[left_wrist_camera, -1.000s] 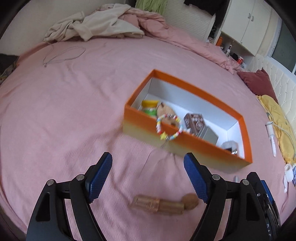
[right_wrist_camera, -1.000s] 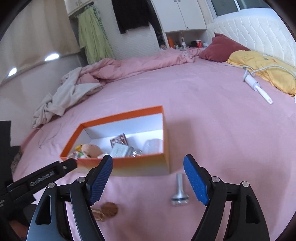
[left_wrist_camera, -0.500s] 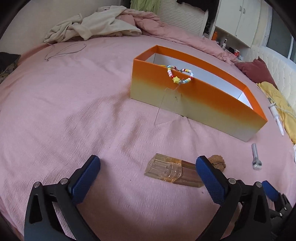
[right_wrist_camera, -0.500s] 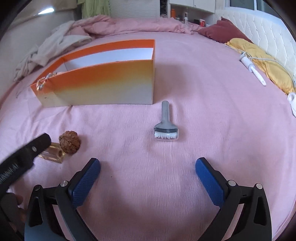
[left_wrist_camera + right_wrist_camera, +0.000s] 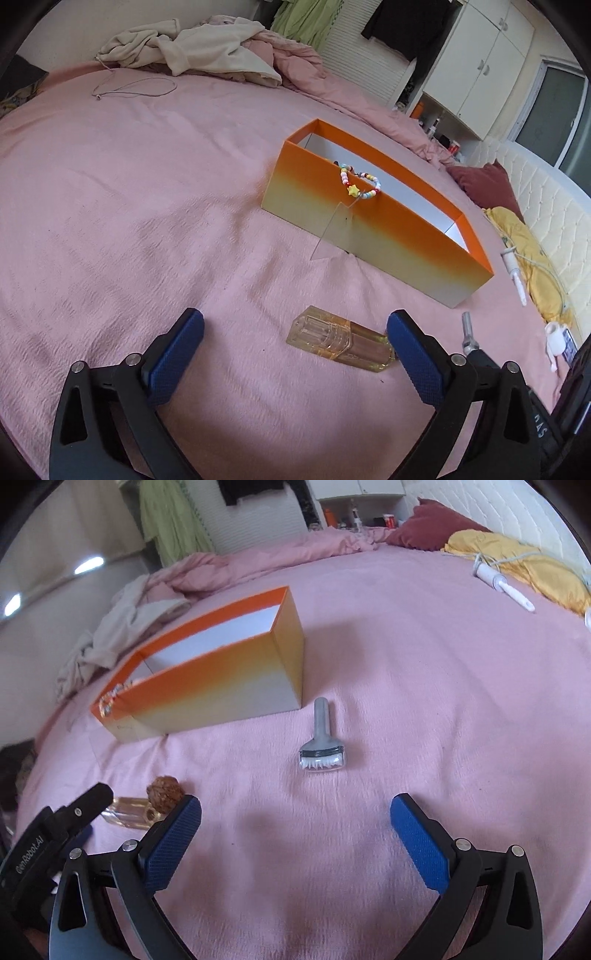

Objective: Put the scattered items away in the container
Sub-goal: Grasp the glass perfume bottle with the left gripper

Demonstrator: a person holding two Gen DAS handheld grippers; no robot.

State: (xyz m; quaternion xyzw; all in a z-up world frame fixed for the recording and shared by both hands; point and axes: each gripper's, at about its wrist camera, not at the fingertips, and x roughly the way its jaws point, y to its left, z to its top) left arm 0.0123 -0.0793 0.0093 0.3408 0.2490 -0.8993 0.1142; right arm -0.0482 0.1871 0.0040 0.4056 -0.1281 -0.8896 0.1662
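The orange box (image 5: 369, 236) (image 5: 221, 686) stands on the pink bed, with a bead bracelet (image 5: 360, 182) and its clear card hanging over the near rim. An amber glass bottle (image 5: 340, 343) (image 5: 129, 814) lies flat between the fingers of my left gripper (image 5: 295, 328), close to the right pad. The jaws are closing and the pads do not touch the bottle. A walnut (image 5: 164, 789) rests against the bottle's end. My right gripper (image 5: 295, 812) is wide open and empty. A grey roller tool (image 5: 321, 746) (image 5: 469, 332) lies just ahead of it, beside the box's end.
Cream clothes (image 5: 192, 48) and a crumpled pink duvet lie at the far side, with a thin cord (image 5: 136, 86) near them. A yellow cloth (image 5: 532, 251), a white handled tool (image 5: 506, 585) and a maroon pillow (image 5: 432, 528) lie toward the headboard.
Both grippers have sunk toward the bed and opened wider. The box shows from the side instead of from above. The bottle has come between the left fingers, and the roller is nearer the right gripper.
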